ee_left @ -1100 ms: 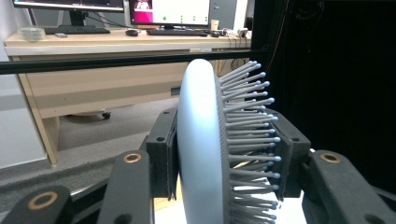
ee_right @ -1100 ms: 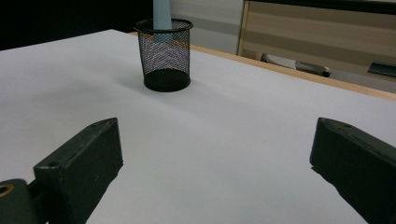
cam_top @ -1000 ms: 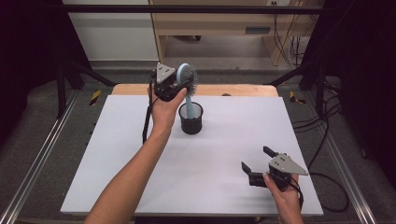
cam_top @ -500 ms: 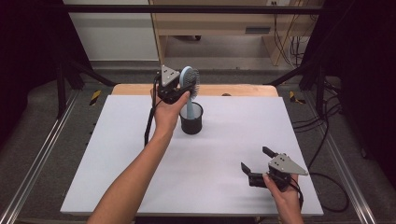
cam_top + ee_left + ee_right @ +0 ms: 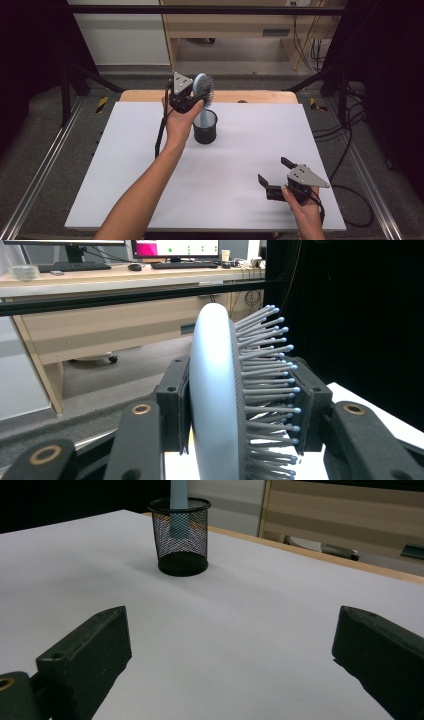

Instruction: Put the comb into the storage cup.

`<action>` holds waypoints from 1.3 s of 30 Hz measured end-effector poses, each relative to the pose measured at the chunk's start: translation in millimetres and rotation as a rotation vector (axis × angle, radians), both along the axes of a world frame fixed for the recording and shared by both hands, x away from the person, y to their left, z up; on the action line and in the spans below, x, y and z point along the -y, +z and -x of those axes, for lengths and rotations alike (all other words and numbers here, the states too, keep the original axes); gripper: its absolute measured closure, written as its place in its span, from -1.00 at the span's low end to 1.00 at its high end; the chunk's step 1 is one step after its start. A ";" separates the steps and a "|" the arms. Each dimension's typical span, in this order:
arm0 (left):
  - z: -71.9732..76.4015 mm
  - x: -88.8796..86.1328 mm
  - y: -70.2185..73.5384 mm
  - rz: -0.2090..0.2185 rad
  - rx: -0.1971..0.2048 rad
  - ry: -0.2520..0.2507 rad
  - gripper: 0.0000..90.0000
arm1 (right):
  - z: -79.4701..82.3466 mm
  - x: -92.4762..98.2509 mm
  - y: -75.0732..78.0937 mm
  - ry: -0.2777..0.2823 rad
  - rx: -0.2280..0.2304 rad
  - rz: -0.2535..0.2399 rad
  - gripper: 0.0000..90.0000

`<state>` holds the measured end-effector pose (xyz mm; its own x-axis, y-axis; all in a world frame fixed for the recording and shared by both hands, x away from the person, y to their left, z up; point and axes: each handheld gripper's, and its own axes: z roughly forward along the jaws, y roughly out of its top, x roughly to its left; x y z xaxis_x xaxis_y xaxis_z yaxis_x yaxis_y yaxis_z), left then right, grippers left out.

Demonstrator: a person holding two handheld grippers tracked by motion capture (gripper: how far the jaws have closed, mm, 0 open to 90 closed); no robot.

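The right gripper [image 5: 272,176] is resting near the table's [image 5: 125,190] front edge, jaws spread wide and empty, probably idling. Farther back, the left gripper [image 5: 196,100] is clamping the light-blue hairbrush [image 5: 202,92] by its head so the handle is standing in the black mesh cup [image 5: 205,132]. The left gripper view is showing the pads [image 5: 175,400] pinching back and bristles; the right gripper view is showing the handle inside the mesh

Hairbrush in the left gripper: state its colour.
Pale blue hairbrush with grey bristles, clearest in the left gripper view.
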<state>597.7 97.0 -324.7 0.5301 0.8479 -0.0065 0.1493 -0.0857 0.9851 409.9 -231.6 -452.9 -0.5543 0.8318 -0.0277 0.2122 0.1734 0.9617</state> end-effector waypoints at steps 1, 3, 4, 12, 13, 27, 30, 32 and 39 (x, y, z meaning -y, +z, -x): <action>0.0 0.2 -0.4 -0.001 0.000 0.000 0.15 | 0.0 0.0 0.0 0.000 0.000 0.000 -0.94; -0.2 0.4 -0.9 0.000 -0.002 0.000 0.15 | -0.1 -0.2 -0.1 0.001 0.001 0.001 -0.94; -0.2 0.6 -1.3 0.002 -0.002 0.000 0.15 | -0.1 -0.2 -0.1 0.001 0.001 0.001 -0.94; -0.4 2.4 -3.6 0.001 -0.006 -0.005 0.15 | -0.1 -0.2 -0.2 0.003 0.000 0.002 -0.94; -0.4 2.5 -3.8 0.002 -0.007 -0.005 0.15 | -0.1 -0.3 -0.2 0.002 -0.001 0.001 -0.94; 0.7 2.9 -14.0 0.015 -0.023 -0.006 0.15 | -0.1 -1.0 -0.3 0.010 -0.003 -0.004 -0.94; 0.6 3.3 -15.9 0.017 -0.029 -0.008 0.15 | -0.5 -1.4 -0.5 0.013 -0.004 -0.004 -0.94; 0.6 4.1 -16.6 0.021 -0.029 -0.007 0.15 | -0.4 -1.5 -0.5 0.013 -0.005 -0.005 -0.94; 1.1 7.5 -18.8 0.050 -0.039 -0.017 0.15 | -0.9 -1.8 -1.2 0.014 -0.006 -0.004 -0.94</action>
<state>596.6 89.5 -343.5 0.5434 0.8366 -0.0693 0.1865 -0.0398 0.9817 410.8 -229.8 -454.1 -0.5664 0.8239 -0.0207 0.2158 0.1726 0.9611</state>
